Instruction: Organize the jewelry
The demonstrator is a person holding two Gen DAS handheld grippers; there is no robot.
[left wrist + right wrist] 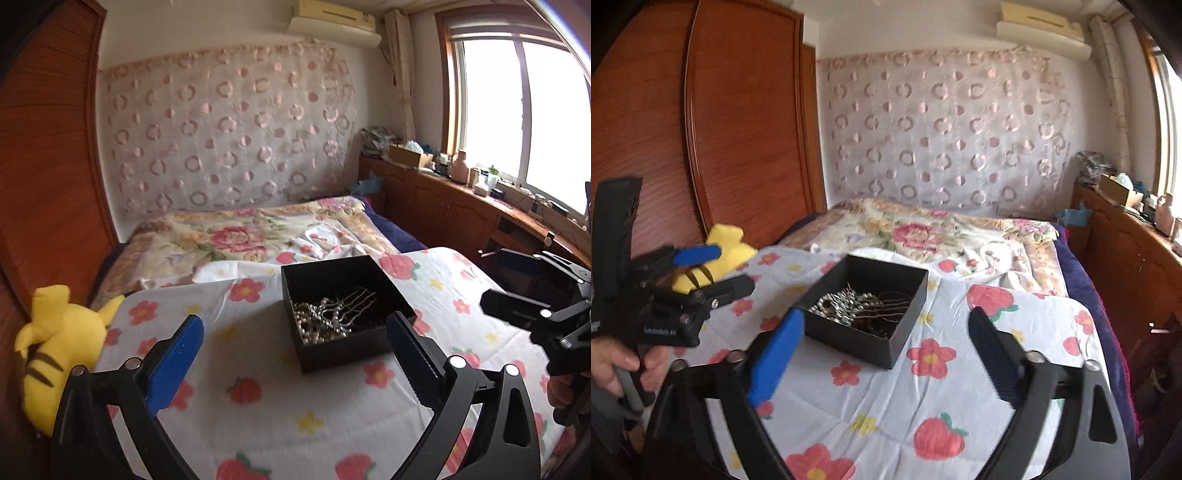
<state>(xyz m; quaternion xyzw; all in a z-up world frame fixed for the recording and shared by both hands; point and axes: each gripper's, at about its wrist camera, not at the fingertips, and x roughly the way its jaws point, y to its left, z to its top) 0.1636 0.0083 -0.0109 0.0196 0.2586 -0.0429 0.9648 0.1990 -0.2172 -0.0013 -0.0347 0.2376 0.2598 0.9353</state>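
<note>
A black open box (pixel 343 350) stands on a flower-print cloth over a table (pixel 258 406). It holds a heap of pearl and silver jewelry (pixel 325 321) with a pronged hair comb (pixel 354 299). My left gripper (pixel 295 328) is open and empty, just in front of the box. In the right wrist view the box (pixel 871 343) and the jewelry (pixel 849 302) lie ahead, a little left. My right gripper (pixel 886 321) is open and empty, near the box's front right side. Each gripper shows in the other's view: the right one (pixel 517 291), the left one (pixel 727 269).
A yellow striped plush toy (pixel 62 350) lies at the table's left edge. A bed with a floral blanket (pixel 240 236) is behind the table. A wooden wardrobe (pixel 720 129) stands on the left. A wooden counter with clutter (pixel 461 184) runs under the window on the right.
</note>
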